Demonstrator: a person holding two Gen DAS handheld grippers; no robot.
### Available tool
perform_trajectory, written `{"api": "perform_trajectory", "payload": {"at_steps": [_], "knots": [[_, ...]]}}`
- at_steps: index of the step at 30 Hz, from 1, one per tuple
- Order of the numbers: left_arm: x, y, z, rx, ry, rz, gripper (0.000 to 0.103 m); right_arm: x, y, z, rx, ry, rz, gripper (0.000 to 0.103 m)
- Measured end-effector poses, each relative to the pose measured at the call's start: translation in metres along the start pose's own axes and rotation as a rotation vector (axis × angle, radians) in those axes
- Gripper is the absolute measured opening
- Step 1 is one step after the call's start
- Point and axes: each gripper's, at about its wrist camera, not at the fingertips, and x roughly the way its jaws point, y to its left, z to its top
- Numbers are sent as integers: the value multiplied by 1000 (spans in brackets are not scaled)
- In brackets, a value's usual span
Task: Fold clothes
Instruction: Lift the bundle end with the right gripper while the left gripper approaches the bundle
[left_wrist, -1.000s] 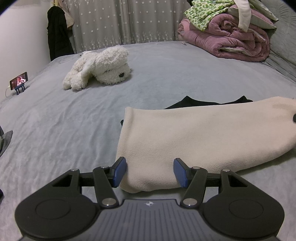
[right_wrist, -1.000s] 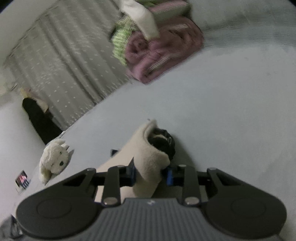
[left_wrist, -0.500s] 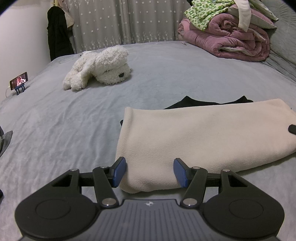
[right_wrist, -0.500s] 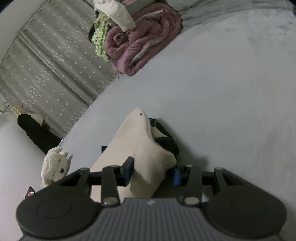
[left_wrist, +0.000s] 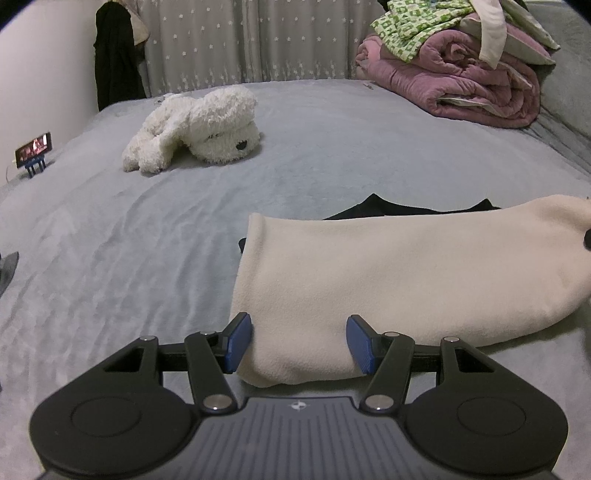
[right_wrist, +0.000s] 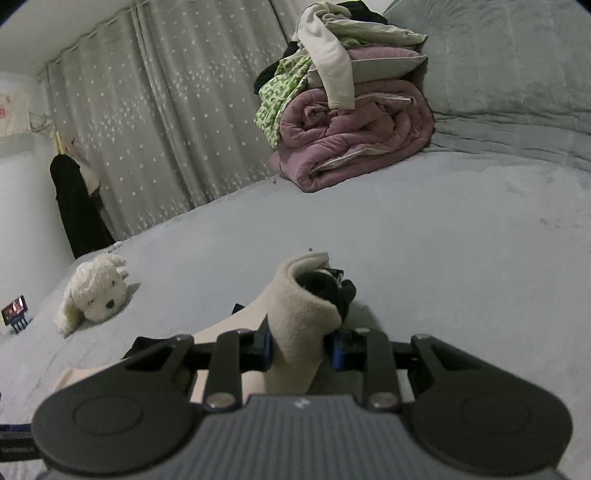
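A cream fleece garment (left_wrist: 399, 280) with a black inner layer (left_wrist: 373, 210) lies folded lengthwise on the grey bed. My left gripper (left_wrist: 297, 345) is open, its blue pads on either side of the garment's near end. My right gripper (right_wrist: 301, 347) is shut on the garment's other end (right_wrist: 301, 317) and holds it raised, the cream fleece curling over a black lining (right_wrist: 332, 286).
A white plush dog (left_wrist: 195, 129) lies at the back left of the bed (left_wrist: 110, 258). A pile of purple quilt and clothes (left_wrist: 461, 74) sits at the back right. A phone on a stand (left_wrist: 33, 147) is at the left edge. Curtains hang behind.
The right gripper has closed tighter on the garment's end and tilted up and levelled, lifting that end. The left gripper has stayed open in place.
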Motion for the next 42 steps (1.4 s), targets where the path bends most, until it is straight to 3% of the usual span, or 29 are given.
{"api": "perform_trajectory", "payload": {"at_steps": [11,13,16,18,24,28,33,36,42], "knots": [[-9,32,15,-139,6,-68,57,-18,53,8,-131,-76,-49,24],[-3,44,16,-214,45,-109,57,-21,69,7,-190,-95,-48,24],[20,68,7,-408,170,-207,57,-25,96,4,-296,-125,-49,24],[29,82,1,-522,208,-249,57,-27,114,0,-367,-141,-52,24],[19,94,8,-538,168,-212,57,-30,156,-12,-476,-165,-50,23],[19,110,9,-608,174,-226,57,-30,183,-19,-527,-189,-44,23],[17,125,11,-661,164,-232,57,-31,226,-43,-600,-243,-46,22],[16,139,10,-725,168,-263,57,-25,257,-72,-681,-221,1,22],[15,165,10,-799,152,-235,56,-12,302,-131,-892,-176,57,22]]}}
